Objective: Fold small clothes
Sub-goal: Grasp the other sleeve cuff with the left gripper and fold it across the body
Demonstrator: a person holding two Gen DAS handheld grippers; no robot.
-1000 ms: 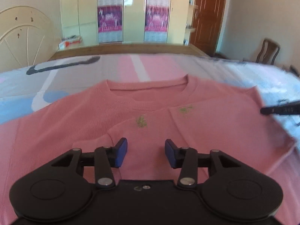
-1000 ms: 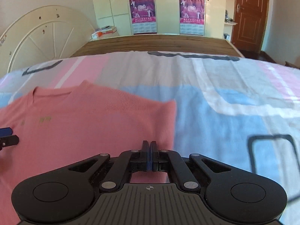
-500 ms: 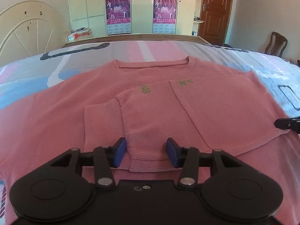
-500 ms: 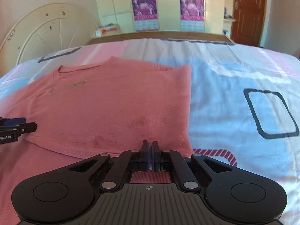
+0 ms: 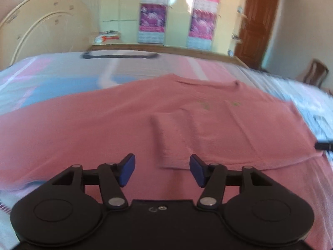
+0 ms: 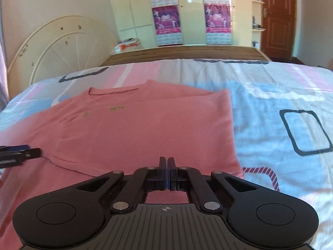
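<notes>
Pink sweater (image 6: 135, 133) lies flat on the bed (image 6: 270, 108), neckline toward the far headboard end, on a sheet with pink, blue and white patches. Its right side is folded over the front, giving a straight edge on the right; the folded sleeve cuff (image 5: 172, 137) lies across the chest just below small green marks (image 5: 206, 105). Unfolded left side spreads wide across the sheet in the left wrist view.

Left gripper (image 5: 162, 171) hovers low over the sweater's lower part, blue-padded fingers (image 5: 127, 173) spread apart, nothing between them; the cuff edge sits just ahead of the gap. View is blurred.

Right gripper (image 6: 167, 171) is at the hem near the folded right edge, fingers pressed together; cannot tell if any fabric is pinched between them.

Background: wardrobe (image 6: 187, 12) with purple posters, brown door (image 6: 278, 18), cream curved headboard (image 6: 62, 50) leaning on the wall.
</notes>
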